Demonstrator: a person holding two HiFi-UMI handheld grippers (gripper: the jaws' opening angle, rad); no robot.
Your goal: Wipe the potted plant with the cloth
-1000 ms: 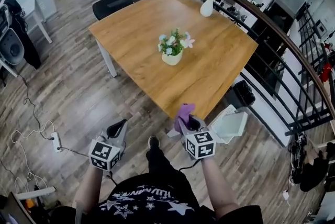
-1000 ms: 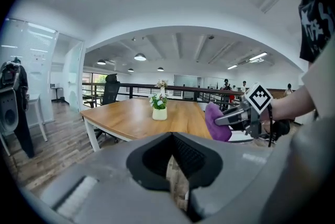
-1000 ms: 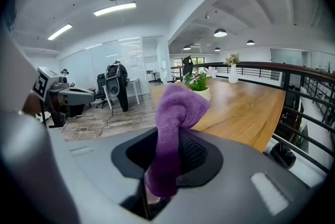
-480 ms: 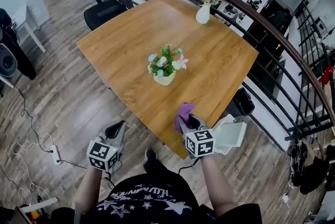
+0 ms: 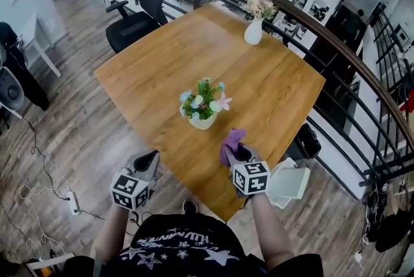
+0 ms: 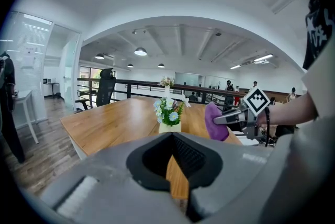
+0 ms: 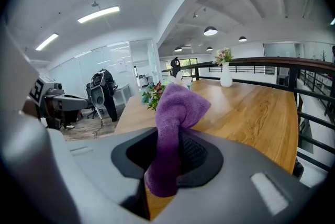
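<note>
Gripping purple cloth in right gripper fingers, cloth end sticking up past the tips, hovering over near tabletop edge. Holding left gripper fingers clenched on nothing, just off tabletop edge. Seeing potted plant standing mid-tabletop, ahead of cloth, not touching.

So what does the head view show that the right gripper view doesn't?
Only the head view: the person's shirt, the power strip and the white box on the floor. Only the right gripper view: ceiling lamps, and its jaws pinching the cloth up close. Both: the table, potted plant, vase, cloth and left hand-held gripper.
</note>
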